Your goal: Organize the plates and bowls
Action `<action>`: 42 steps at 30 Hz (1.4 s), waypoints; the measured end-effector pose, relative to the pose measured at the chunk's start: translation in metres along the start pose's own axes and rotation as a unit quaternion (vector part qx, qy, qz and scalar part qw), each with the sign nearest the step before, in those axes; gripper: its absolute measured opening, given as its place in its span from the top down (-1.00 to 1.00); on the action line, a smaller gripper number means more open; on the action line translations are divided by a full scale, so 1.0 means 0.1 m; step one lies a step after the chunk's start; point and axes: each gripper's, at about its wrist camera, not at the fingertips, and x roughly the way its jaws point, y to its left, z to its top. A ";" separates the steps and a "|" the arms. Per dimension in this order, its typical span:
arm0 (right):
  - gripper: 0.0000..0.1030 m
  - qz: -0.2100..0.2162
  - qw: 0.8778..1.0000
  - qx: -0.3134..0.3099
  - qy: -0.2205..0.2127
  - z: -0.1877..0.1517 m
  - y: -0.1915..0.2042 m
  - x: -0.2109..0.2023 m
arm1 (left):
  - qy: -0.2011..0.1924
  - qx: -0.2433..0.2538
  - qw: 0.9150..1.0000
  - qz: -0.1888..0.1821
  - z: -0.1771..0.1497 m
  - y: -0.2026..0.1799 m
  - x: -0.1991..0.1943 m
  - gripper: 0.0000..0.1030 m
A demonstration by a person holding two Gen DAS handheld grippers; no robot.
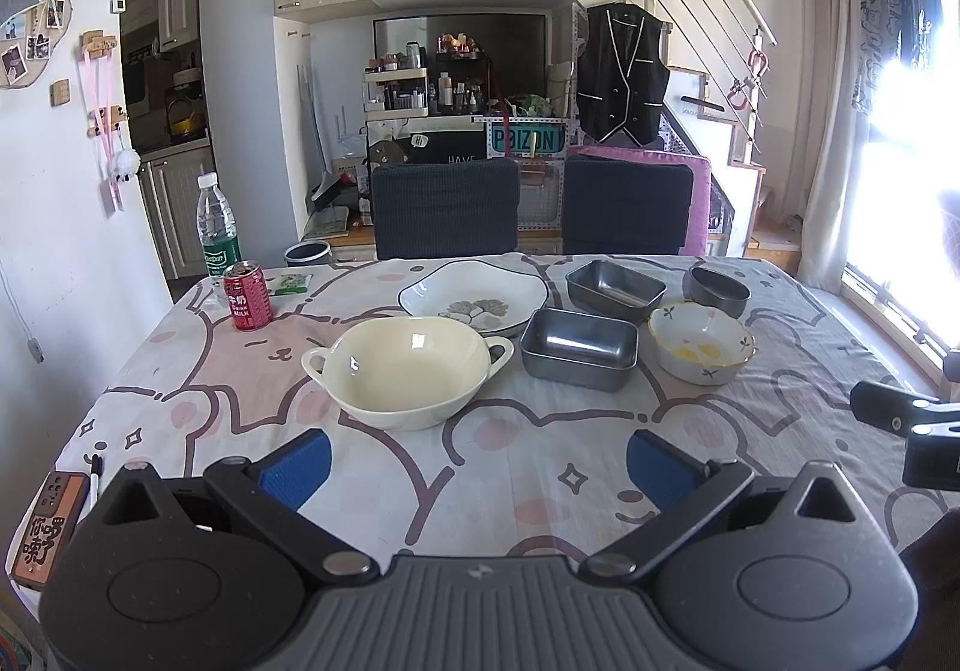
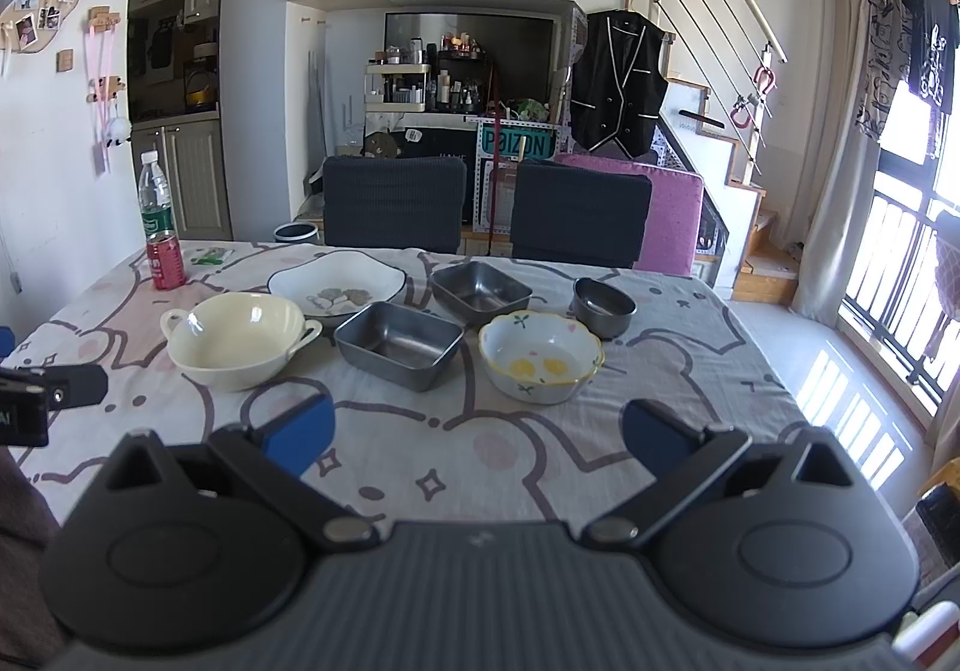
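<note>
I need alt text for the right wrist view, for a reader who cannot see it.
The open right gripper hovers above a cartoon-print tablecloth, empty. Beyond it stand a cream two-handled bowl, two metal trays, a lemon-patterned bowl, a small dark bowl and a white plate.

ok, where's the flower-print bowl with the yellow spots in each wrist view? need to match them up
Left wrist: flower-print bowl sits right of centre, mid-height, right of the near metal tray and in front of the small dark round bowl.
Right wrist: the bowl sits just right of centre, ahead of the open right gripper.
Shared landmark: the red drink can at the table's far left.
</note>
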 end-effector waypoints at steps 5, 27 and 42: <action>-1.00 0.000 1.000 0.000 0.000 0.00 0.00 0.00 | 0.000 -0.001 1.000 -0.001 0.00 0.00 0.00 -1.00; -1.00 -0.001 1.000 -0.001 0.001 0.00 0.00 0.00 | 0.000 -0.001 1.000 -0.001 0.02 -0.05 -0.01 -1.00; -1.00 0.001 1.000 -0.001 0.001 0.00 0.01 -0.01 | -0.002 -0.002 1.000 -0.006 0.09 -0.20 -0.10 -1.00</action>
